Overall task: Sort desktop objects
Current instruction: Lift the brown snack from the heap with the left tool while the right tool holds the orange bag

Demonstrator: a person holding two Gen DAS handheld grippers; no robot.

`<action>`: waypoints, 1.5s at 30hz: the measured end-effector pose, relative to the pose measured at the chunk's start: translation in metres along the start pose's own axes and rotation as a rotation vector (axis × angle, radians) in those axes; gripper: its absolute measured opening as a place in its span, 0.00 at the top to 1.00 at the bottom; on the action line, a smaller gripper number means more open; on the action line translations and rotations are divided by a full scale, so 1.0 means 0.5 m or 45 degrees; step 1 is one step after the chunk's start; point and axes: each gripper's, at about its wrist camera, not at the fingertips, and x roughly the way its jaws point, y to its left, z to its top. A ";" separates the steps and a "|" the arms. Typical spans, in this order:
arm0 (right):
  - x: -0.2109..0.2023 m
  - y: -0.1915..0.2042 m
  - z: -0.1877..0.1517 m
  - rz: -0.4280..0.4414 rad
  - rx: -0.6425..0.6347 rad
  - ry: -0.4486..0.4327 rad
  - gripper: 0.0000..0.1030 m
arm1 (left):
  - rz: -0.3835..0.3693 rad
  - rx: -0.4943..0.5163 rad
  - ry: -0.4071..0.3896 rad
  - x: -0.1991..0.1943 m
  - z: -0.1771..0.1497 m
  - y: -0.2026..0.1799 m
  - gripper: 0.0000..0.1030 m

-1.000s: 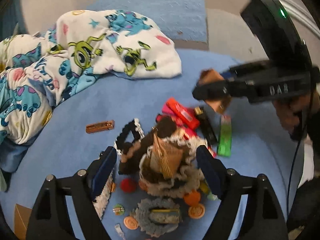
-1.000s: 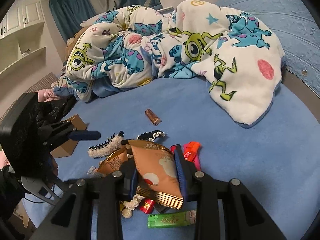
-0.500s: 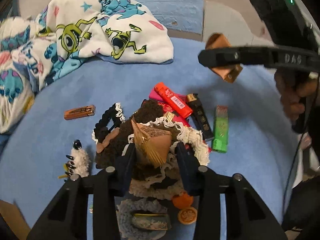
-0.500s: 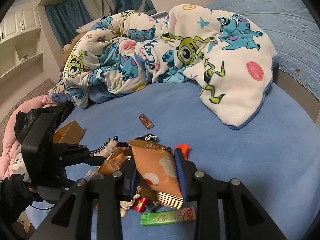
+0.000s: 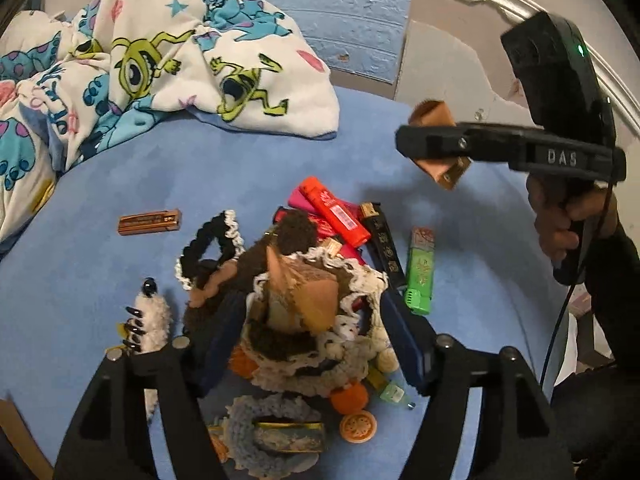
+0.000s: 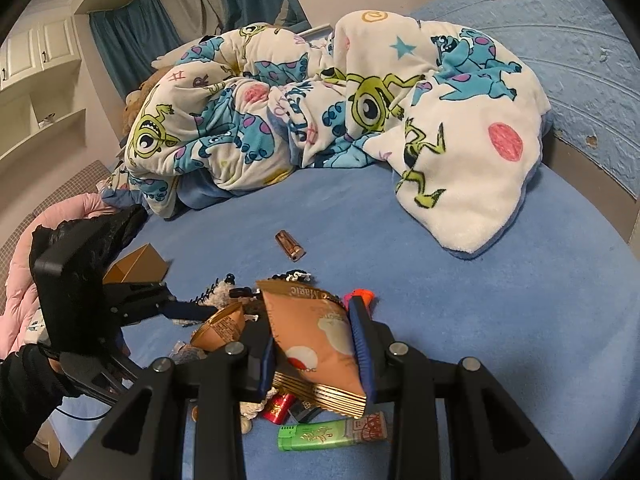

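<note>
A heap of small objects lies on the blue bed: scrunchies, lighters, hair clips, snack packets. My left gripper is shut on a brown snack packet that sits on a brown and white scrunchie in the heap. My right gripper is shut on an orange snack packet and holds it above the heap; it also shows in the left wrist view. A green lighter, a red lighter and a black lighter lie at the heap's right.
A Monsters print blanket is bunched at the back of the bed. A copper lighter lies apart on the left. A fluffy claw clip and orange tokens lie near me. A cardboard box stands at the left edge.
My left gripper closed on the brown snack packet in the heap. My right gripper rose and drew back a little with the orange packet.
</note>
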 end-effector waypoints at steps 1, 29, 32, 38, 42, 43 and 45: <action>0.000 0.000 0.000 0.000 -0.001 0.001 0.69 | 0.014 -0.002 0.002 -0.001 0.001 0.004 0.31; -0.008 -0.011 0.000 -0.020 -0.003 -0.011 0.69 | 0.162 0.211 0.066 0.059 0.015 -0.044 0.65; -0.008 -0.012 0.001 -0.017 -0.004 -0.016 0.69 | 0.174 0.204 0.027 0.041 0.011 -0.048 0.66; -0.012 0.000 0.002 -0.010 -0.024 -0.020 0.69 | 0.216 0.213 -0.064 -0.030 0.016 -0.070 0.66; -0.011 0.012 0.005 -0.001 -0.028 -0.017 0.69 | 0.298 0.300 -0.006 -0.028 0.026 -0.087 0.66; -0.009 0.018 0.006 0.003 -0.031 -0.014 0.69 | 0.358 0.377 0.072 0.001 0.020 -0.100 0.66; -0.009 0.034 0.006 0.012 -0.064 -0.007 0.69 | 0.286 0.373 0.048 -0.002 0.017 -0.117 0.66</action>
